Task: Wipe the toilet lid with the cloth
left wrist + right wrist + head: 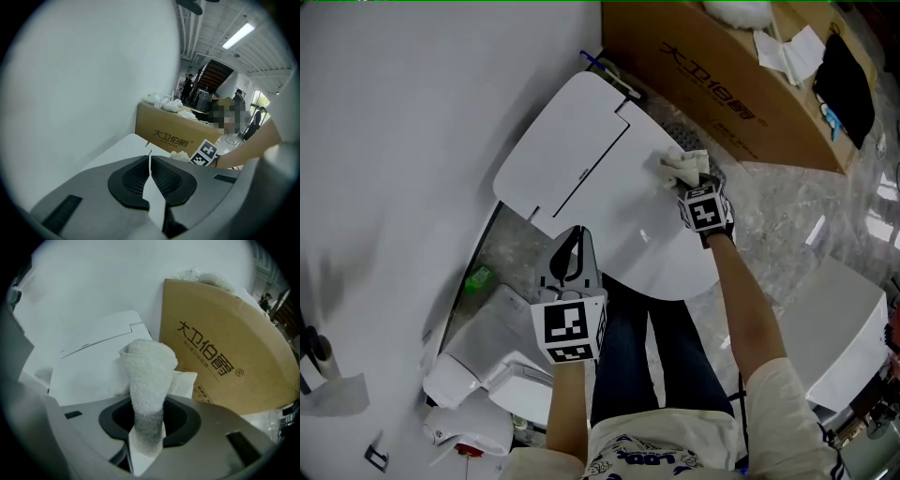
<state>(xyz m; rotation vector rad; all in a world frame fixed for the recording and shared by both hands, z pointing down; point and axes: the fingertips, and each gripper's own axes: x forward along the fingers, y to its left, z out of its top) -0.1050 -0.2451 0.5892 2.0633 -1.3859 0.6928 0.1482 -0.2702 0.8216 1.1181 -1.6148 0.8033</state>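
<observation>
The white toilet lid [609, 202] lies closed in the middle of the head view, with the flat tank cover [558, 150] behind it. My right gripper [692, 187] is shut on a white terry cloth [684, 167], which rests on the lid's far right edge. In the right gripper view the cloth [149, 376] stands bunched between the jaws, over the lid [89, 373]. My left gripper [573, 246] hovers above the lid's near left part, jaws shut on nothing. The left gripper view shows its jaws [150, 174] pressed together, with the lid [126, 145] beyond.
A brown cardboard box [722, 84] stands just right of the toilet, close to the cloth. A white wall [403, 141] runs along the left. White fixtures and a green object [478, 278] sit on the floor at lower left. The person's legs [661, 361] stand before the toilet.
</observation>
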